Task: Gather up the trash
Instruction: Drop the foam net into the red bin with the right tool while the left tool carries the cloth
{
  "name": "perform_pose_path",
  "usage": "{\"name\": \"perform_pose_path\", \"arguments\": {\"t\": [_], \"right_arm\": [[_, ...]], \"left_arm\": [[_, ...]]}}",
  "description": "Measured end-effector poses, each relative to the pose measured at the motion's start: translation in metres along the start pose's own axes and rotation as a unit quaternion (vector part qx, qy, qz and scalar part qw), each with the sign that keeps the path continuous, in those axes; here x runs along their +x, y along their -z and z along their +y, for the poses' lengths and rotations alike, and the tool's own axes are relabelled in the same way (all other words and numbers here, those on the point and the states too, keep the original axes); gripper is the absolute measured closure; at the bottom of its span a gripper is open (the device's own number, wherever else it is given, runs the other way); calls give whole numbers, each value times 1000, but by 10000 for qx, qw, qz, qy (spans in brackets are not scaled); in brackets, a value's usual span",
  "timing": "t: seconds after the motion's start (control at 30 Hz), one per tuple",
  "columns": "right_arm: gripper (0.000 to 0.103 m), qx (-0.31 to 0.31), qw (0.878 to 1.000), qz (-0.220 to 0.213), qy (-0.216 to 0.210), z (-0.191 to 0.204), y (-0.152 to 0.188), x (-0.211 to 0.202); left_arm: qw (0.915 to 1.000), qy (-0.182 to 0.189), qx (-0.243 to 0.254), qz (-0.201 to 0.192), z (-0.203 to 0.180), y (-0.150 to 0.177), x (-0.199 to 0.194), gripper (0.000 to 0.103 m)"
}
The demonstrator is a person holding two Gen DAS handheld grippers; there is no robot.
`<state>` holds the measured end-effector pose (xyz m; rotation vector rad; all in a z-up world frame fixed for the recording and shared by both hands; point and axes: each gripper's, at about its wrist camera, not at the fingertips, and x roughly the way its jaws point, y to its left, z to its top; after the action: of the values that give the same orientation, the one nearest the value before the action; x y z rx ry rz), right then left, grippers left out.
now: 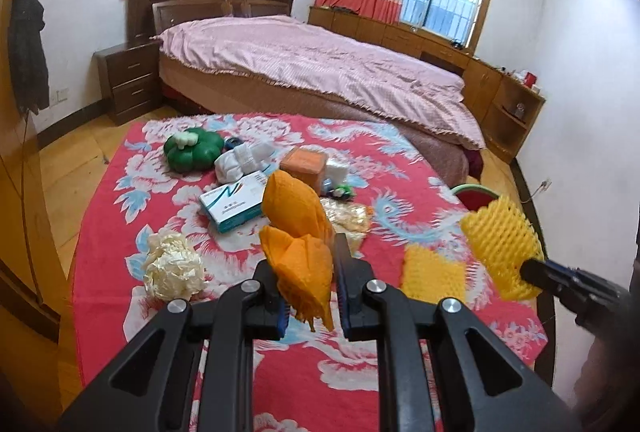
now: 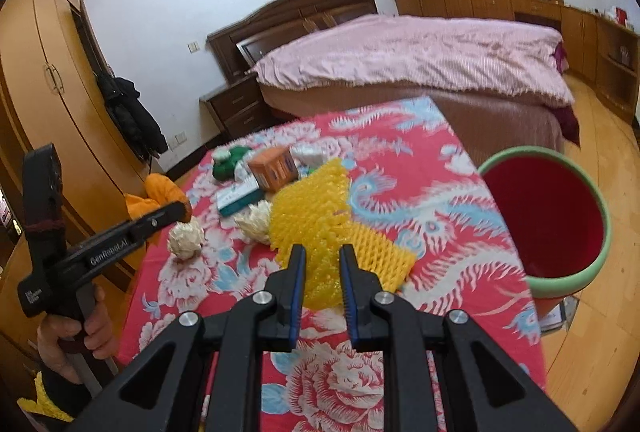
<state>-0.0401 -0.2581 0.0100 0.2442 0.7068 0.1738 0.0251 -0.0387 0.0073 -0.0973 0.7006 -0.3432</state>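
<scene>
Left wrist view: the left gripper (image 1: 309,274) pinches orange foam netting (image 1: 298,232); the right gripper (image 2: 322,268) pinches yellow foam netting (image 2: 310,207). Crumpled paper (image 1: 172,268) remains near the table's (image 1: 420,167) left edge; the bin (image 2: 552,216) waits past its right edge.

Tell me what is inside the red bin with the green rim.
The right wrist view looks into the bin: only bare red inner wall shows, no trash. Its rim hides the bottom, so anything lying there cannot be seen.

Orange foam net (image 1: 298,232) in left claw (image 1: 310,272)
</scene>
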Motion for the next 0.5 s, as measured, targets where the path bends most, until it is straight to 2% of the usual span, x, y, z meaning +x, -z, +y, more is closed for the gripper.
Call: {"name": "perform_pose_path", "arguments": {"t": [0.27,0.5], "right_arm": [[84,-148,9981,-355,492,-1,-16,-24],[84,-76,9943,-505,941,-23,-27,-29]], "left_arm": [[9988,346,332,21,-30,-14,-4,85],[9954,648,671,212,-70,-27,20,85]]}}
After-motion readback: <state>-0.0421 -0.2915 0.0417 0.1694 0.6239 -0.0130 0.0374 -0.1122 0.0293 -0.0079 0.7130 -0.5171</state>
